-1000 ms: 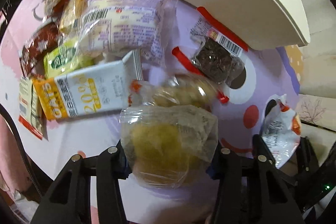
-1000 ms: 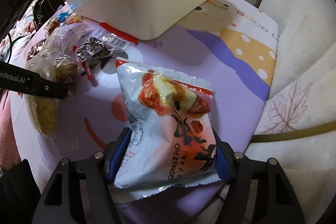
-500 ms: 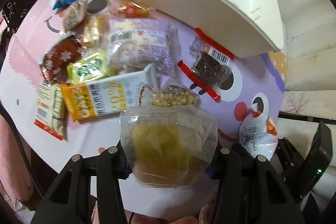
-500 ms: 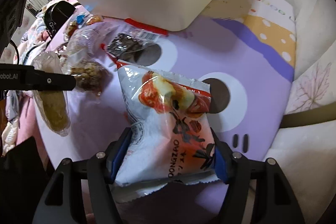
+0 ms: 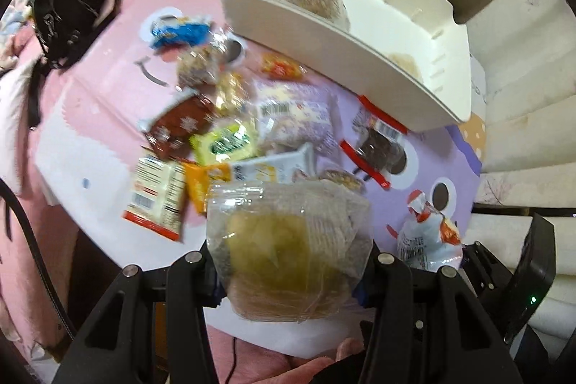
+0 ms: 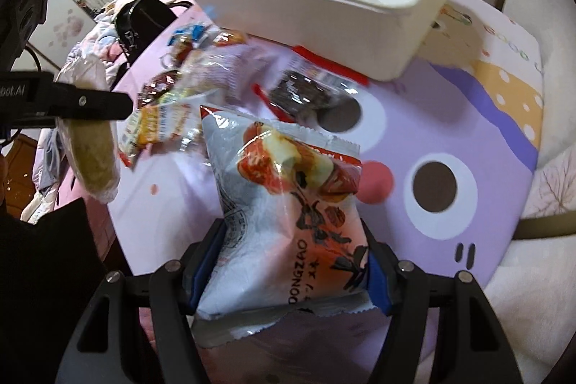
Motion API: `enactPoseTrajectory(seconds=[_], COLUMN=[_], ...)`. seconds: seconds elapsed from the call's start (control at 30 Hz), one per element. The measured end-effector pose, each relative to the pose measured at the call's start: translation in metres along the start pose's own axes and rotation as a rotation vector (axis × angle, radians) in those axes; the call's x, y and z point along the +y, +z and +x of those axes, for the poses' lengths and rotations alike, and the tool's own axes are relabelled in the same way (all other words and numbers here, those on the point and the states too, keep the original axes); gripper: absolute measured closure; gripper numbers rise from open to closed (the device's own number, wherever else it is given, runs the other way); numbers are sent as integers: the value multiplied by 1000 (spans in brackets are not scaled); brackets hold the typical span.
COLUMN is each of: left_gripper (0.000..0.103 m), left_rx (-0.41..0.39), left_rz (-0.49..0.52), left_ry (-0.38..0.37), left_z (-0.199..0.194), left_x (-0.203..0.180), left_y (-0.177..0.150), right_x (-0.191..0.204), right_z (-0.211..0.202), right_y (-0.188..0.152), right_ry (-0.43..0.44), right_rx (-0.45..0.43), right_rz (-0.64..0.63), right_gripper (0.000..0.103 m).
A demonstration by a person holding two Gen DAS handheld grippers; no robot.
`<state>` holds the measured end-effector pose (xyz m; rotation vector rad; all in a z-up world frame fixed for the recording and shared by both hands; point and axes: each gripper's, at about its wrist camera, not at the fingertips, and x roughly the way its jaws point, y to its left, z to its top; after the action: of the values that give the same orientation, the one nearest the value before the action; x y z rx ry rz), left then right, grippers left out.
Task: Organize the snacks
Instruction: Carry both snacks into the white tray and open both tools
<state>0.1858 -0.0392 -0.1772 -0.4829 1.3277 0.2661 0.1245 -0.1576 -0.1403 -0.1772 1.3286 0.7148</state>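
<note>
Between the fingers of my left gripper (image 5: 288, 263) sits a clear bag with a yellow pastry (image 5: 280, 240), and the gripper is shut on it above the near edge of the table. My right gripper (image 6: 291, 270) is shut on a white and red snack bag (image 6: 288, 204), held over the purple part of the tablecloth. The right wrist view shows the left gripper's finger (image 6: 82, 101) and its pastry bag (image 6: 93, 153) at the left. A white bin (image 5: 324, 60) stands at the back with a few snacks inside. A pile of loose snack packs (image 5: 230, 139) lies in front of the bin.
A dark snack in a red-edged wrapper (image 5: 381, 146) lies near the bin's front wall (image 6: 324, 31). A black bag (image 5: 68, 13) rests on the pink cloth at the far left. A pale sofa (image 5: 522, 96) borders the table on the right. A hand (image 5: 316, 366) shows below.
Both grippers have risen with their bags still held. The table and snack pile look smaller and farther, and the inside of the white bin has come into view.
</note>
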Motion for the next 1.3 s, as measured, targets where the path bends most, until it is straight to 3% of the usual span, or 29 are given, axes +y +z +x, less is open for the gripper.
enactPoseTrajectory(seconds=[0.33, 0.63, 0.93, 1.3], left_gripper=[54, 54, 54, 54], left_rx=[-25, -29, -46, -70], left_rz=[55, 154, 282, 413], left_ry=[-28, -56, -68, -124], left_z=[-37, -62, -69, -61], left_x=[3, 15, 16, -14], left_y=[38, 101, 175, 234], right_x=[20, 36, 40, 22], right_z=[-23, -45, -55, -57], right_y=[32, 77, 126, 169], right_ry=[-15, -90, -148, -243], right_rx=[-72, -186, -277, -364], right_rz=[18, 92, 219, 344], right_gripper=[34, 34, 34, 32])
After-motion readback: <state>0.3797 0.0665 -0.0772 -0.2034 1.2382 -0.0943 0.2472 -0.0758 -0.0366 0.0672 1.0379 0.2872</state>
